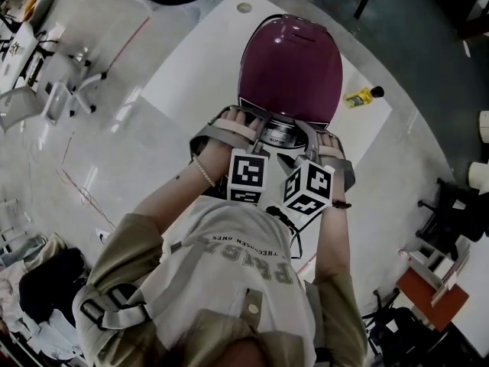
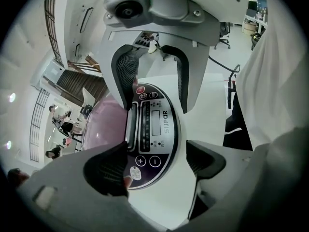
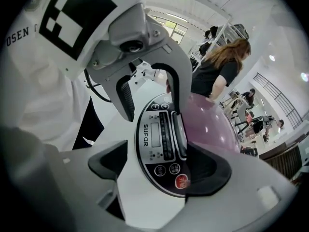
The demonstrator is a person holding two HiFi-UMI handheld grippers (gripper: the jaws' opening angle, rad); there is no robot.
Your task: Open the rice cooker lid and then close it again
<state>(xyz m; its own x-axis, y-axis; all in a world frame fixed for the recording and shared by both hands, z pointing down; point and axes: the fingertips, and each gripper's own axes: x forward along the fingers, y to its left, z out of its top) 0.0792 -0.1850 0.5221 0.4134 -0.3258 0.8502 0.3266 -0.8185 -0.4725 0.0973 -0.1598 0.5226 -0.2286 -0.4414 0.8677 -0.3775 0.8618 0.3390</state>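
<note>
– Hovering, both of 'em: left gripper [image 2: 155,164] and right gripper [image 3: 159,168] side by side, noses tipped down at the rice cooker [image 1: 290,67] dead ahead.
– Jaws?
– Spread on both, nothing pinched. Control panel [image 2: 153,129] sits btwn each pair of tips. Pads look clear of it, tho the L one's outer pad is v. close, can't call contact.
– And the lid [image 1: 289,52]?
– Down. Maroon dome just past the jaw tips, on the far side from the person. Opening step not begun, I'd say.
– So what's the trick?
– Silver release bar [image 2: 129,125], just beyond the panel at the lid's front edge, is prob the catch. Put one jaw tip square on its middle and press straight in, not on the panel buttons. Other gripper should steady the body w/o blocking the dome, since it'll likely spring up twd them.
– Risk?
– Glossy plastic. An angled tip could skid onto a button, or the cooker could slide on the table [image 1: 191,82].
</note>
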